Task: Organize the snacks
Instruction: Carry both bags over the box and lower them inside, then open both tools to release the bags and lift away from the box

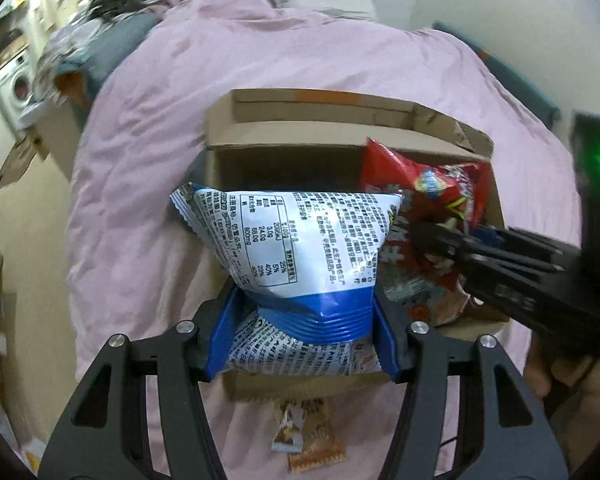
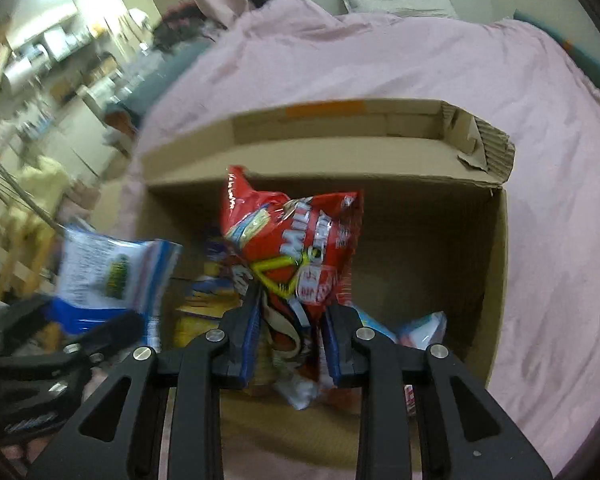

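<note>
Pink bedding [image 1: 300,56] covers the bed on which an open cardboard box [image 1: 496,208] sits, its far flap [image 2: 340,120] folded back and torn at one corner. Both grippers are loaded and poised at the box. The left gripper [image 1: 302,332] is clamped across the crimped end of a blue-and-white snack bag [image 1: 296,240], which hangs over the box's near-left corner, partly outside the wall. The right gripper [image 2: 290,344] pinches the lower part of a red snack bag [image 2: 296,240], held above the box's middle. Inside the box, near its front wall, lie several packets already: a yellow-and-blue one [image 2: 204,304] to the left of the red bag and a pale blue one [image 2: 424,328] to its right, though blur hides how many in all. One small orange packet [image 1: 308,440] lies on the bedding just outside the box's near wall, so I judge the job past its start but unfinished: two bags to release and at least that stray one to fetch. Room is best at the box's right and far side, where the floor is bare. The left wall is the edge to mind for the blue bag, and the two grippers are close beside each other over the box.
</note>
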